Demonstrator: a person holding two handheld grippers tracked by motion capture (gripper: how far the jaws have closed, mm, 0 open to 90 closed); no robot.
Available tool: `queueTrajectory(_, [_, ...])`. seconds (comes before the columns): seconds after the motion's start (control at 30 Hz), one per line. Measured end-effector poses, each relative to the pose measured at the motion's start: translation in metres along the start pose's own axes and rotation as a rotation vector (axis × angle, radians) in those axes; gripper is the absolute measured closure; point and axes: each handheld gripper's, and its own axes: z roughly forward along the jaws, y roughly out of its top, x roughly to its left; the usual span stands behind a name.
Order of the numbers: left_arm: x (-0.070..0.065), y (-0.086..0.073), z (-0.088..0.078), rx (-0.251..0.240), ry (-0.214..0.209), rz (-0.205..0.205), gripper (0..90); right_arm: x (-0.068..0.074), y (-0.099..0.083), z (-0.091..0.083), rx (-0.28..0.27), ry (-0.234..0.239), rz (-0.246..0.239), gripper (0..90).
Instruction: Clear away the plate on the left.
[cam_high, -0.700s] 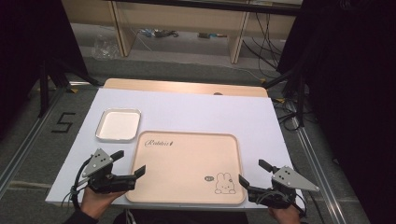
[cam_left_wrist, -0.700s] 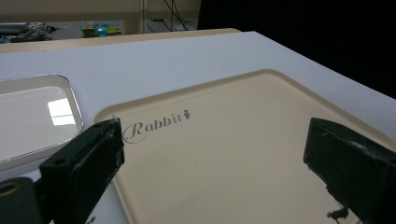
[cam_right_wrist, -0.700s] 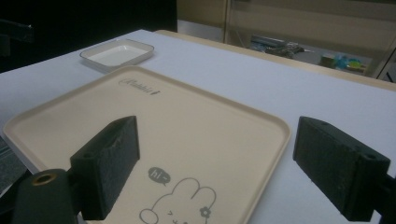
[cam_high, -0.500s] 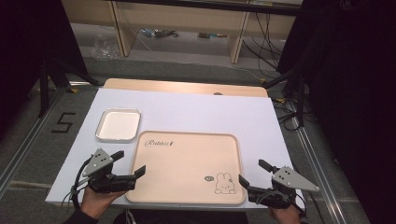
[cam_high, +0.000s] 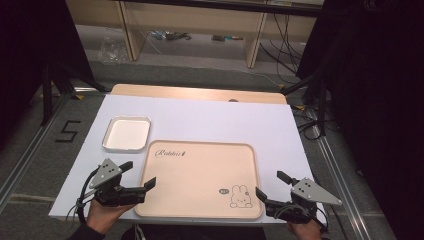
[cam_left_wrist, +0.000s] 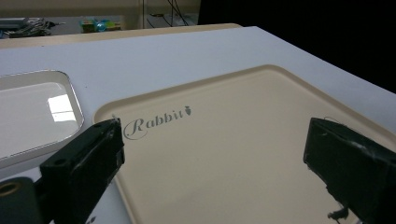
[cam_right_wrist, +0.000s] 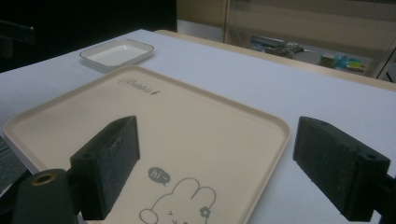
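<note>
A beige tray (cam_high: 200, 170) printed with "Rabbit" and a bunny drawing lies flat at the front middle of the white-covered table. My left gripper (cam_high: 139, 174) is at its front left corner and stands open; in the left gripper view one jaw hangs outside the tray's (cam_left_wrist: 224, 140) rim and the other over its floor. Open too, my right gripper (cam_high: 271, 184) straddles the front right corner, with the tray's (cam_right_wrist: 187, 121) right rim running between its jaws. Neither gripper holds anything. A small white square dish (cam_high: 127, 134) sits empty just beyond the tray's far left corner.
A white sheet (cam_high: 215, 120) covers most of the table, with a wooden strip (cam_high: 200, 93) bare at the back. Metal rails run along both sides. A "5" mark (cam_high: 68, 131) is on the floor at the left. Shelves with cables stand beyond.
</note>
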Motion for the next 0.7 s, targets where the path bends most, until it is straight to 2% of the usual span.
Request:
queueTrajectory(0.2, [0.004, 0.002, 0.006, 0.007, 0.011, 0.003, 4.9, 0.000, 0.000, 0.000, 0.000, 0.001, 0.000, 15.3])
queueTrajectory(0.3, [0.008, 0.003, 0.010, 0.010, 0.017, -0.015, 5.1, 0.000, 0.000, 0.000, 0.000, 0.001, 0.000, 15.3])
queueTrajectory(0.47, [0.013, 0.004, 0.013, 0.015, 0.031, -0.016, 5.2, 0.000, 0.000, 0.000, 0.008, 0.005, 0.006, 15.3])
queueTrajectory(0.6, [0.019, 0.005, 0.015, 0.010, 0.035, -0.040, 5.5, 0.000, 0.000, 0.000, 0.007, 0.003, 0.000, 15.3])
queueTrajectory(0.63, [0.021, 0.006, 0.017, 0.013, 0.037, -0.058, 5.8, 0.000, 0.000, 0.000, 0.005, 0.001, 0.000, 15.3])
queueTrajectory(0.7, [0.022, 0.006, 0.018, 0.015, 0.036, -0.060, 5.8, 0.000, 0.000, 0.000, 0.006, 0.000, 0.001, 15.2])
